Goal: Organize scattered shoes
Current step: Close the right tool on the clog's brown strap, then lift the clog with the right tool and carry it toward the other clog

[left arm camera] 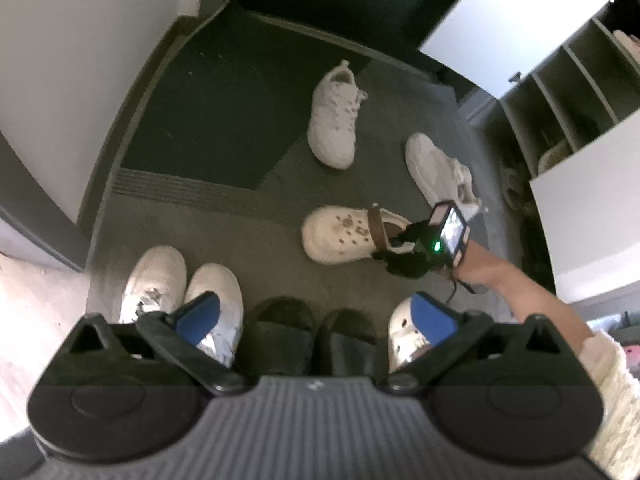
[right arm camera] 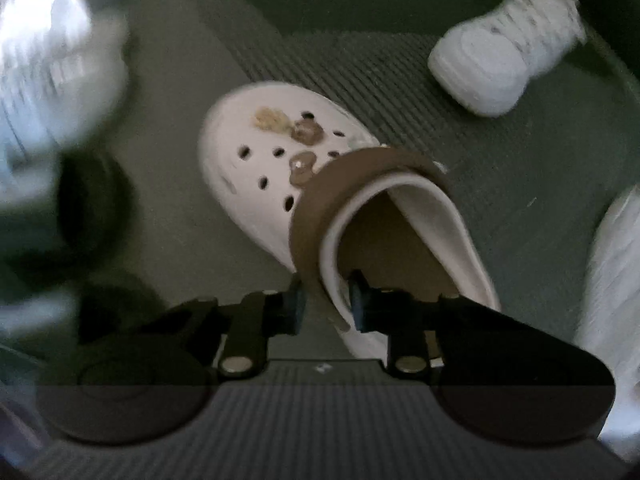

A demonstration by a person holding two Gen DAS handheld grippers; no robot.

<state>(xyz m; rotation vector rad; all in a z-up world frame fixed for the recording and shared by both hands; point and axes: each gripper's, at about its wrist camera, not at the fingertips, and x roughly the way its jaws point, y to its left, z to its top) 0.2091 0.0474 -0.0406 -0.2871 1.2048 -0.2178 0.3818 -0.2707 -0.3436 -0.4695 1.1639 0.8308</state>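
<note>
Cream clog (right arm camera: 280,168): lies on the grey mat (left arm camera: 256,248), toe toward 10 o'clock in the right wrist view, brown strap (right arm camera: 352,168) folded forward over the top.
Right gripper (right arm camera: 326,304): fingers pinched on the clog's side wall near the heel, one pad outside, one inside the opening.
Left gripper (left arm camera: 316,316): fingers spread wide, holding nothing, hovering over the row at 6 o'clock.
Row by the person: two white sneakers (left arm camera: 180,292), two black slides (left arm camera: 312,332), and a second clog (left arm camera: 404,336) at 5 o'clock, half covered by a blue pad.
Loose shoes: one sneaker (left arm camera: 334,116) at 12 o'clock, another (left arm camera: 436,168) at 2 o'clock.
Doing it well: my judgement is the bite is shallow on soft foam, so lift slowly, keep the sole level, and set it beside its mate toe-matched.
Hard to see: the left edge of the right wrist view is blurred; the shelves (left arm camera: 560,112) at 2 o'clock are dim, contents unclear.
</note>
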